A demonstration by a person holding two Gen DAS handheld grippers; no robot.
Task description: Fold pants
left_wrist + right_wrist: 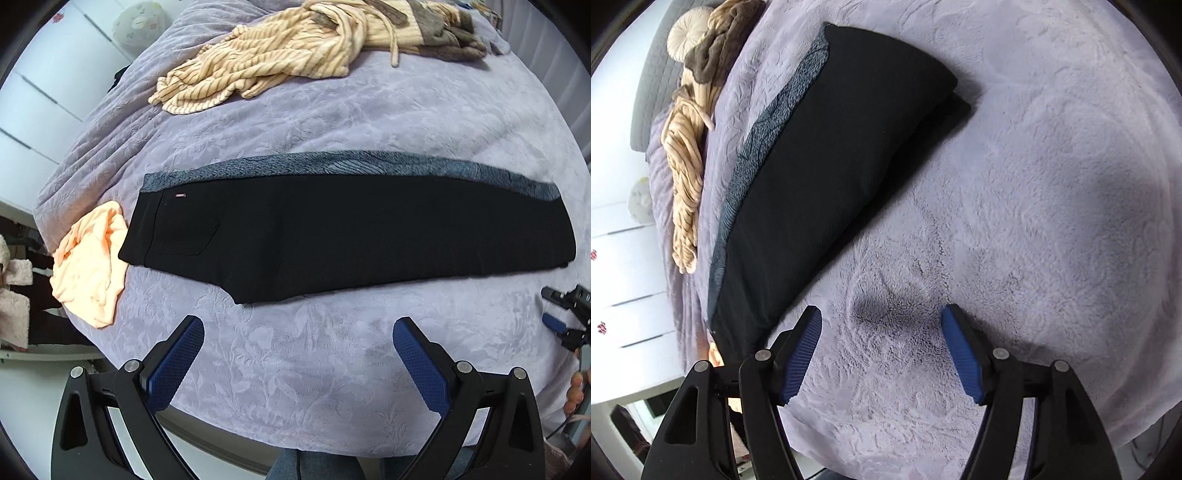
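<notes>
Left gripper: the black two-finger left gripper with blue ribbed pads [298, 328] stands wide open with nothing between its fingers, hanging over bare bedcover.
Right gripper: the matching black-and-blue right gripper [882, 314] is also spread open and empty, only plush cover showing between the pads; it appears too at the right edge of the left wrist view.
Pants: the long black fabric pants with a grey patterned lining strip along the far edge [351, 225] lie flat across the lilac embossed plush bedcover [332, 369], one leg laid over the other, waistband and back pocket to the left, cuffs to the right.
Relative to grippers: the near edge of the pants lies just beyond the left fingertips, apart from them; in the right wrist view the pants [827, 184] run off to the upper left, beside the left finger, not touched.
Step in hand: lengthwise fold looks done; both tools released.
Next move: likely grip one end, cuffs or waistband, and carry it over to the other end.
Surroundings: a crumpled peach cloth [88, 266] beside the waistband; a cream striped fleece garment [258, 62] well beyond.
</notes>
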